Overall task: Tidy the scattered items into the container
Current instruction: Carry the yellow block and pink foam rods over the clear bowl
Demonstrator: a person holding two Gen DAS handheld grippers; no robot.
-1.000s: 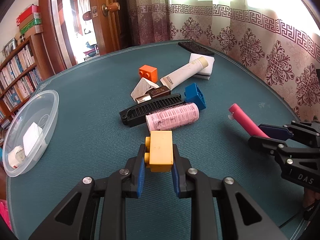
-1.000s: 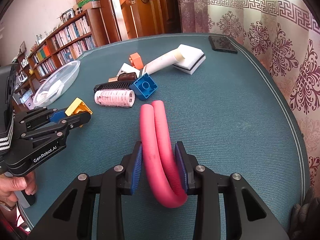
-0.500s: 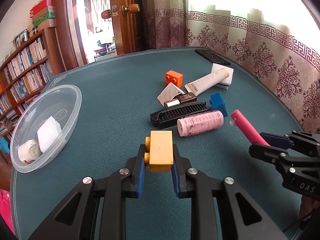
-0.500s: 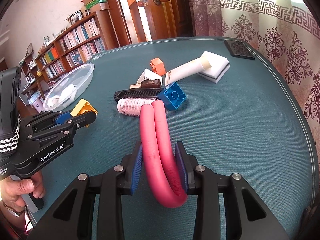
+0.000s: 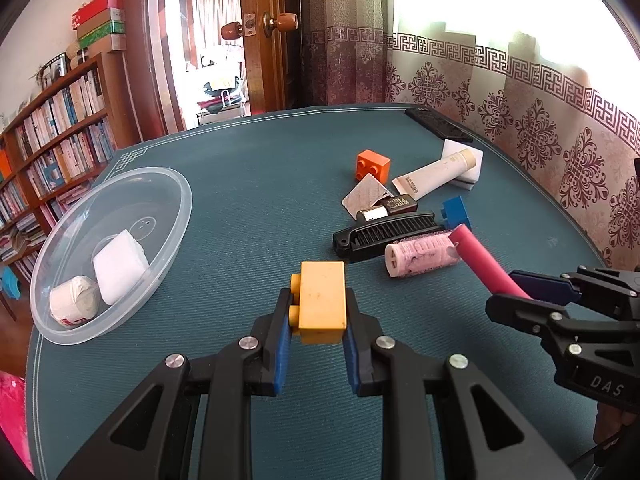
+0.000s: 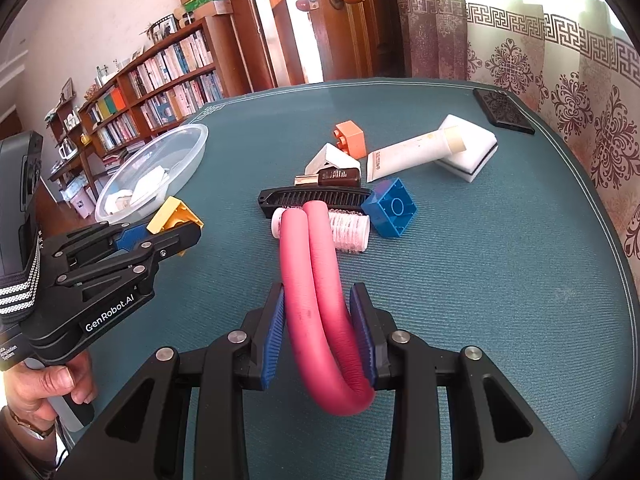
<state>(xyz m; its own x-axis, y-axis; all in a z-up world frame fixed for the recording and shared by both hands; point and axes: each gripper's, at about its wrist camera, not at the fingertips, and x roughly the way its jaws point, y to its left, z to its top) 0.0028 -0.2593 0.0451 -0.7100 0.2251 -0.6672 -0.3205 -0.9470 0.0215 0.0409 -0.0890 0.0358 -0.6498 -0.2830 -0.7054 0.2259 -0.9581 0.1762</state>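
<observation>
Container, clear bowl, sits near bench's left edge w/ 2 white items inside. Left gripper fingers clamp yellow brick; right gripper fingers pinch folded pink foam tube. Carry step in hand; next: move both over bowl, release.

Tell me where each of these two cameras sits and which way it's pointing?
Left wrist view: sits on the left gripper, looking forward over the yellow block it grips toward the clear bowl; the right gripper shows at the right edge.
Right wrist view: sits on the right gripper, looking along the folded pink foam tube; the left gripper and a hand show.
Shared: the bowl, black comb, blue block.
</observation>
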